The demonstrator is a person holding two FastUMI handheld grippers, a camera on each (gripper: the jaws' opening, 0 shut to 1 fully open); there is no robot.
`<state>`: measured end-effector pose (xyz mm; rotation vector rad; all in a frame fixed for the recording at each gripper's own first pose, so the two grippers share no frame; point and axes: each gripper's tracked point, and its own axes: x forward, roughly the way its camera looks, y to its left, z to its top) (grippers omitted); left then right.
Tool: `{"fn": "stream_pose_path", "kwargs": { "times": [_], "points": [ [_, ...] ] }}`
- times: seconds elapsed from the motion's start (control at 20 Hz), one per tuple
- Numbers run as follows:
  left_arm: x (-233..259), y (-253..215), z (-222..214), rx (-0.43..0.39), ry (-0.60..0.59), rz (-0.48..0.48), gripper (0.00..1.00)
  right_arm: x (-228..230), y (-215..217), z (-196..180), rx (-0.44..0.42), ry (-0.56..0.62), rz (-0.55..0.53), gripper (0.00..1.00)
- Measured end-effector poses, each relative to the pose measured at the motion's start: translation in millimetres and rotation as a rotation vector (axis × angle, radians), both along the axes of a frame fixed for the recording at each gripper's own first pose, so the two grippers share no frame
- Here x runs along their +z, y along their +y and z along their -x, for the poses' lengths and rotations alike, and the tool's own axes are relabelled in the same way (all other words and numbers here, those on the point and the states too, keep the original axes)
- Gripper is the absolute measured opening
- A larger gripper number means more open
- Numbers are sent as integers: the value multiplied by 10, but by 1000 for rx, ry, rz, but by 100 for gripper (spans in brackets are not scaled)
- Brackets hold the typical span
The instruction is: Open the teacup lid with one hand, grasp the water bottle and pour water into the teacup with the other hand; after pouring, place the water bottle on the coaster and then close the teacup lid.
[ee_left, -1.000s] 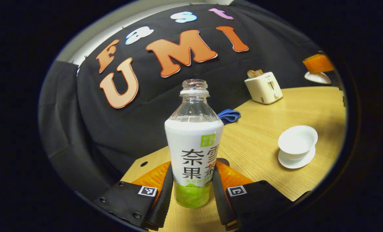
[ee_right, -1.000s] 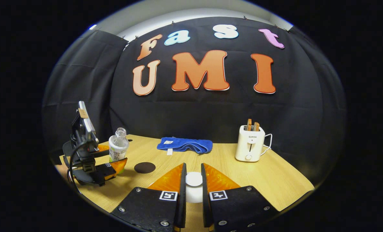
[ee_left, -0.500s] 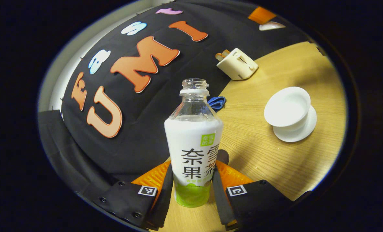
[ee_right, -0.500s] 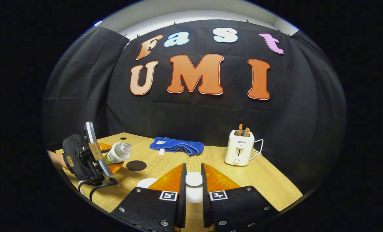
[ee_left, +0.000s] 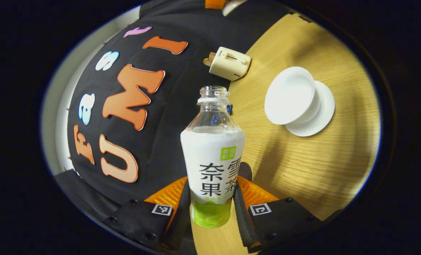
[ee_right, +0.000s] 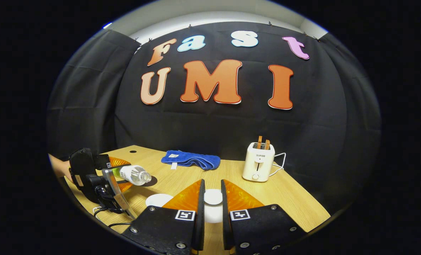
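Over the last second the water bottle (ee_left: pixel 213 156) has tipped from upright to nearly horizontal, its open neck now pointing toward the uncovered teacup (ee_left: pixel 291 96) on its saucer (ee_left: pixel 323 113) on the desk (ee_left: pixel 302 170). The left gripper (ee_left: pixel 212 209) holds the bottle's lower body between both fingers. The right gripper (ee_right: pixel 212 209) keeps the teacup lid (ee_right: pixel 213 197) clamped between its fingers, lifted clear. Pouring looks imminent; the neck still seems short of the cup.
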<state>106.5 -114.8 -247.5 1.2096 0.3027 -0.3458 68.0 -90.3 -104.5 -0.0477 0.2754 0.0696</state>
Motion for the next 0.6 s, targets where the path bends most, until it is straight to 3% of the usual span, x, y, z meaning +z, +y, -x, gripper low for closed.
{"fn": "stream_pose_path", "kwargs": {
  "times": [0.6],
  "points": [
    [110, 11, -24, -128, -56, -289, 64, -32, -82, 40, -12, -2, -1, 22]
  ]
}}
